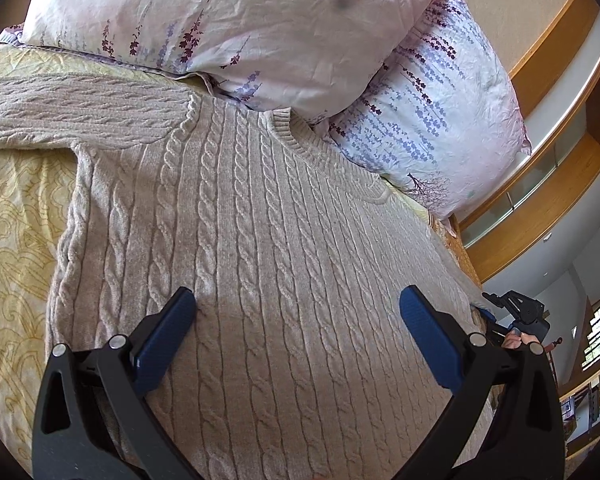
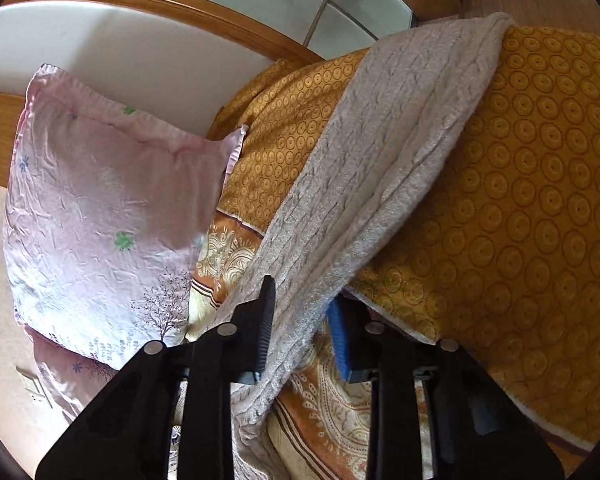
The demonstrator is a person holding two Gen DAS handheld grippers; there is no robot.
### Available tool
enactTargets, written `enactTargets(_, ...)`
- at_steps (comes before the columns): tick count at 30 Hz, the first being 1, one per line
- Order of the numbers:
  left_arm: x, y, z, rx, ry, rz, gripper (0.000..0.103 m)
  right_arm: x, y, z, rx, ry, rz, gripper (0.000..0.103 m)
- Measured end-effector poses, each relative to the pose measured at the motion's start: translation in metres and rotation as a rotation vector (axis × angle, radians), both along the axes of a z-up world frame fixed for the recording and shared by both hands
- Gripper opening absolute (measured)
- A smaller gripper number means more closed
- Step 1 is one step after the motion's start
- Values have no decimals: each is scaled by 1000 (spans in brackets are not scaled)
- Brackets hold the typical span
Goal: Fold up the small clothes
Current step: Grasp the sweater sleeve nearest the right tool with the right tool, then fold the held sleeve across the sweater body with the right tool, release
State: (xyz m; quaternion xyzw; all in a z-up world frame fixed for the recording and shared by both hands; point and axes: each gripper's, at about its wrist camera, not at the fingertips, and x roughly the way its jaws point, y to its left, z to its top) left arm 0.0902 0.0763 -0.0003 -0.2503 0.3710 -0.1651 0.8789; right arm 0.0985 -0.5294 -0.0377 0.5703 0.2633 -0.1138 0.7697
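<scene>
A beige cable-knit sweater (image 1: 260,220) lies flat on the bed with its collar toward the pillows and one sleeve (image 1: 60,108) stretched out to the left. My left gripper (image 1: 296,300) hovers open just over the sweater's body, blue pads wide apart, nothing between them. In the right wrist view the other sleeve (image 2: 380,160) runs over an orange blanket and passes between the fingers of my right gripper (image 2: 300,320), whose jaws stand narrow and pinch it. The right gripper (image 1: 516,312) also shows at the sweater's right edge in the left wrist view.
Two floral pillows (image 1: 260,20) (image 1: 440,120) lean at the head of the bed, one showing as a pink pillow (image 2: 100,208). A yellow patterned bedspread (image 1: 16,240) lies under the sweater. An orange circle-print blanket (image 2: 520,200) covers the right side. A wooden headboard (image 2: 160,4) stands behind.
</scene>
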Motion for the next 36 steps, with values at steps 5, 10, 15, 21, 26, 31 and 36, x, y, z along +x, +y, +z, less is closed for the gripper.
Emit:
enactTargets(5,0,0,1,-5,1,0,101,-5,0,0,-14,-31,-1,11)
enactTargets(10,0,0,1,-9,0,-1,101,-6,5,17,-65,-89,28,10)
enactTargets(15,0,-1,1,-14,-1,-1,101,-3,16,38,-136,-151,62,10)
enactTargets(21,0,-1,0,-13,-1,-1,101,0,31,56,-188,-229,129,10)
enactTargets(26,0,-1,0,-14,-1,-1,101,12,74,81,-217,-313,300,10)
enactTargets(31,0,-1,-1,-15,-1,-1,101,37,155,86,-214,-292,540,10)
enactTargets(36,0,-1,-1,-15,-1,0,101,65,226,46,-198,-139,705,10)
